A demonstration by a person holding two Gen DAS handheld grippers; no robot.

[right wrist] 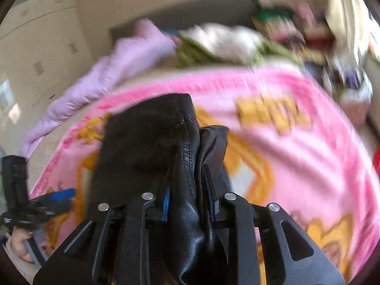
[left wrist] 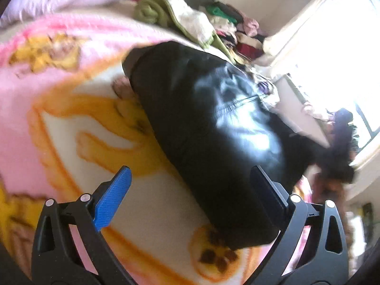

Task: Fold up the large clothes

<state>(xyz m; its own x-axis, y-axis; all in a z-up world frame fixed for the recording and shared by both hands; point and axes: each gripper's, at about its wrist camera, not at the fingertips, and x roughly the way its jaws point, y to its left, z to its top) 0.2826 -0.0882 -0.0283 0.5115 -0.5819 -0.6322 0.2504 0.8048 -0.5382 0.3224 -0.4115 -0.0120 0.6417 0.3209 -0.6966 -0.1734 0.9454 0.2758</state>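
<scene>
My right gripper [right wrist: 190, 190] has its jaws clamped on a bunched fold of the black leather jacket [right wrist: 152, 147], which hangs forward from the pads above the pink cartoon blanket [right wrist: 296, 156]. My left gripper [left wrist: 190, 190] stands wide open with nothing pinched, its blue pad [left wrist: 111, 199] over the blanket, the jacket's shiny bulk spread just ahead. Beyond lie a lilac quilt [right wrist: 99, 78] and heaped clothes [left wrist: 190, 21].
</scene>
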